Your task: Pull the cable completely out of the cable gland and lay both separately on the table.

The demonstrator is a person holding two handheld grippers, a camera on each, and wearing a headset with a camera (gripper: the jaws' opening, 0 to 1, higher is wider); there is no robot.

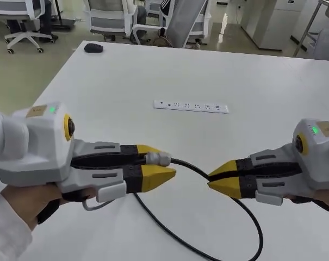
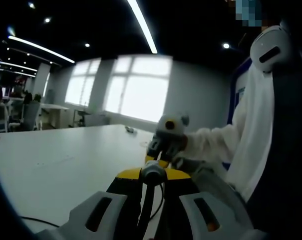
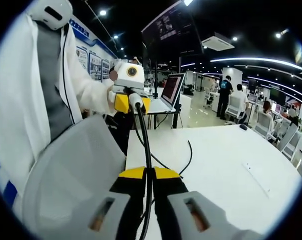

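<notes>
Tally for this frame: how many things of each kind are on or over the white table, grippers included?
grippers: 2 (left gripper, right gripper)
cable: 1
cable gland: 1
power strip: 1
small dark object near the far edge: 1
Total: 6

Bright even head view; fisheye-warped gripper views; window [image 2: 136, 85] glare

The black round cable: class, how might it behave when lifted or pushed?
Probably floppy: the black round cable droops off the jaws and loops across the white table. Somewhat springy, though: its bends look broad, unkinked. Likely slides easily on that smooth top.
</notes>
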